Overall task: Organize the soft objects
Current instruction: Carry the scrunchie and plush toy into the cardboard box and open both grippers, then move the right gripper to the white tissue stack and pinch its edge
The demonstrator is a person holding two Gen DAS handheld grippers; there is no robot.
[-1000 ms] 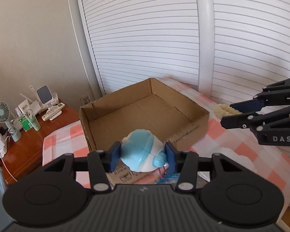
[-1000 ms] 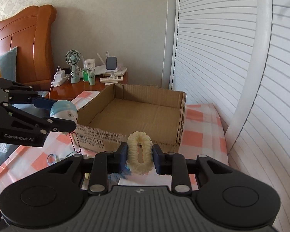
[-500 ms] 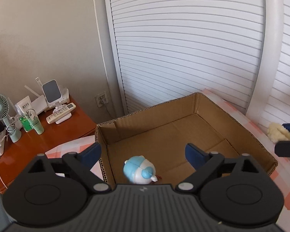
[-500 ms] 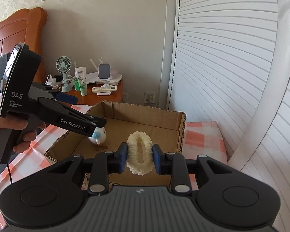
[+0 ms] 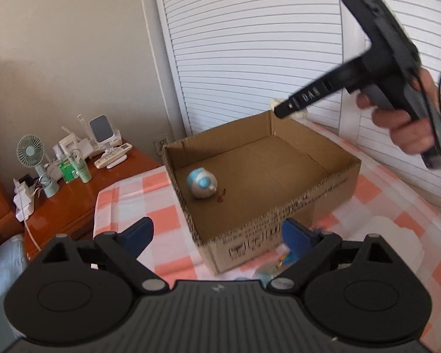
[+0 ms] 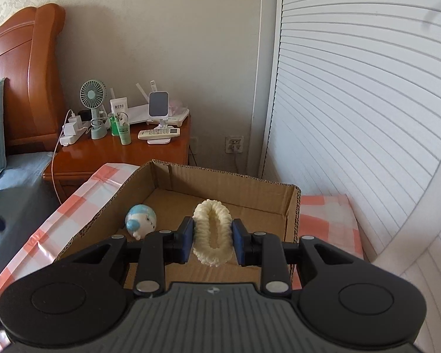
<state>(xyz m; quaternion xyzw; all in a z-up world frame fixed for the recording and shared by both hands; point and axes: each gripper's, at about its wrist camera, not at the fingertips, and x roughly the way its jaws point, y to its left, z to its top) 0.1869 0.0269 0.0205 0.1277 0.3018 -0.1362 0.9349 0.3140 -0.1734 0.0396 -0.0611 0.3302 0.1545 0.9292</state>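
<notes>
A blue and white plush ball [image 5: 201,187] lies in the open cardboard box [image 5: 332,161], near its left wall; it also shows in the right wrist view [image 6: 140,220]. My left gripper [image 5: 217,235] is open and empty, held back from the box's near corner. My right gripper [image 6: 212,238] is shut on a cream fluffy ring [image 6: 212,232] and holds it above the inside of the box [image 6: 292,206]. In the left wrist view the right gripper [image 5: 282,111] hangs over the box's far corner.
The box stands on a pink and white checked cloth [image 5: 126,197]. A wooden nightstand [image 6: 117,153] with a small fan [image 6: 92,95], bottles and a remote stands behind it. White louvred doors [image 6: 352,103] run along the right. A wooden headboard [image 6: 23,67] is at far left.
My left gripper opened and dropped the plush ball into the box, then drew back. My right gripper carried the cream ring up and over the box.
</notes>
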